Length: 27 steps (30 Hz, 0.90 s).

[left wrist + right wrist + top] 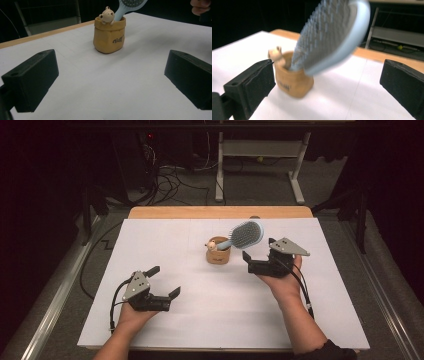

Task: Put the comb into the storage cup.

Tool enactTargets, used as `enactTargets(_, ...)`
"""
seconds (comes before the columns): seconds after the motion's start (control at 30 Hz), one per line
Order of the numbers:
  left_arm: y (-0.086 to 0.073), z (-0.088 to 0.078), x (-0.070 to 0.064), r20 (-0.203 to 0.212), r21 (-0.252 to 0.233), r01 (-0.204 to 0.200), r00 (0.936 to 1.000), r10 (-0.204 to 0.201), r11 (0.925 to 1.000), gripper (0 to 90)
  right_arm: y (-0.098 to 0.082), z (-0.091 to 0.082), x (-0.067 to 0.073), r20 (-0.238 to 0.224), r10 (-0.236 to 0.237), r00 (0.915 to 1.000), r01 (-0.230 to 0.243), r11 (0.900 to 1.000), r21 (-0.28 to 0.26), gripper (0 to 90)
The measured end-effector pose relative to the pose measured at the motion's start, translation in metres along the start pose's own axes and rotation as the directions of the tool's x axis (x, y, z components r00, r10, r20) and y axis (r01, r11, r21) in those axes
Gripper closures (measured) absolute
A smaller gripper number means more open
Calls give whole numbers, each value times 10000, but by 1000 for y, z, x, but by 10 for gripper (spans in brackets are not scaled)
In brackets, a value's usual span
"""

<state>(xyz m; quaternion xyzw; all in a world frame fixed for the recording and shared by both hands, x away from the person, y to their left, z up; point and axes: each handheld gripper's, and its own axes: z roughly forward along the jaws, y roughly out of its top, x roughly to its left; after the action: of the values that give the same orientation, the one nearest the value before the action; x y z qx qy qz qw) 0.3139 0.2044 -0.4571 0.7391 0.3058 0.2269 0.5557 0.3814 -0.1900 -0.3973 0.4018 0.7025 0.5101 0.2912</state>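
Hairbrush (246,234), pale blue with grey bristles, stands handle-down in a small tan pouch-shaped holder (218,255) near the middle of the white table (200,320), its head leaning out toward two o'clock. A little bear figure (106,15) peeks over the holder's rim. The right gripper (259,255) sits just beside the holder at three o'clock, its jaws spread wide with nothing between them; in the right gripper view the brush head looms, blurred, between and beyond the jaws. The left gripper (164,281) rests well apart at seven o'clock from the holder, jaws likewise wide apart and empty, pointing toward the holder.
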Motion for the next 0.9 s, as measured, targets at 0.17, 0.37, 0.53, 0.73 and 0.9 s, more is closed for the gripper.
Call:
enactTargets(0.17,-1,0,1,-80,140,36,10000,-34,9999,0,-24,-9,-2,-13,156,9999,-156,9997,167,4)
enactTargets(0.37,-1,-1,-1,-87,239,42,10000,-40,9997,0,-49,-33,-7,66,224,9997,-225,9994,259,4)
enactTargets(0.53,-1,-2,-1,-45,337,111,9999,-110,9994,0,-67,-58,-13,141,325,9994,-327,9994,89,4)
enactTargets(0.73,0,-6,-7,140,298,45,9999,-49,9995,0,-83,-90,-23,462,344,9983,-341,9994,-71,3)
enactTargets(0.9,-4,-13,-7,85,297,157,9998,-160,9994,0,-92,-113,-31,666,429,9969,-413,9988,-248,3)
